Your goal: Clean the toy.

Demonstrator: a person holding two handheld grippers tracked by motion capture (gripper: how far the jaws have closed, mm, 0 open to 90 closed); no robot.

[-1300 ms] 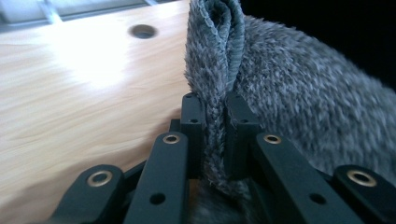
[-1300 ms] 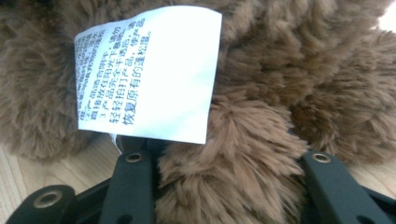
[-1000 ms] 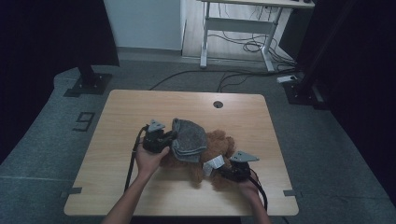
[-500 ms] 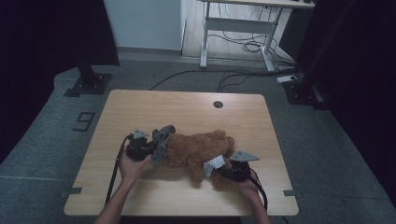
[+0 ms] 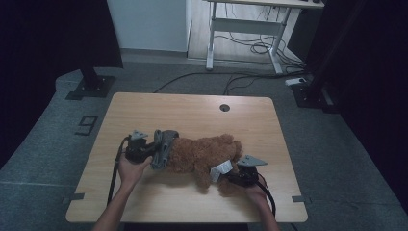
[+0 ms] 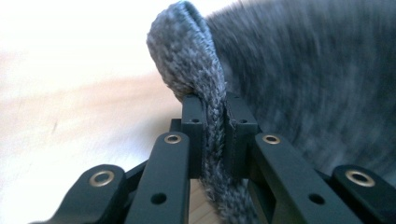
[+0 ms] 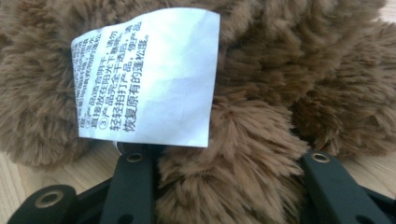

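A brown plush teddy bear (image 5: pixel 207 154) lies on its side across the wooden table (image 5: pixel 144 110). At its left end, a grey knitted hat (image 5: pixel 163 147) hangs bunched. My left gripper (image 5: pixel 155 148) is shut on the hat's rim; in the left gripper view the grey knit (image 6: pixel 280 70) is pinched between the jaws of the left gripper (image 6: pixel 215 116). My right gripper (image 5: pixel 230 175) is at the bear's lower right. There the right gripper (image 7: pixel 227 161) is shut on the brown fur (image 7: pixel 289 70), just under a white care label (image 7: pixel 144 74).
A round cable hole (image 5: pixel 224 107) sits near the table's far edge. Behind the table stand a white-legged desk (image 5: pixel 250 14) with cables on the floor and a black stand base (image 5: pixel 89 86) at the left. A "9" mark (image 5: pixel 86 124) lies on the floor.
My left gripper has moved left with the hat, which has slid from over the bear's body to its left end. The right gripper has stayed put.
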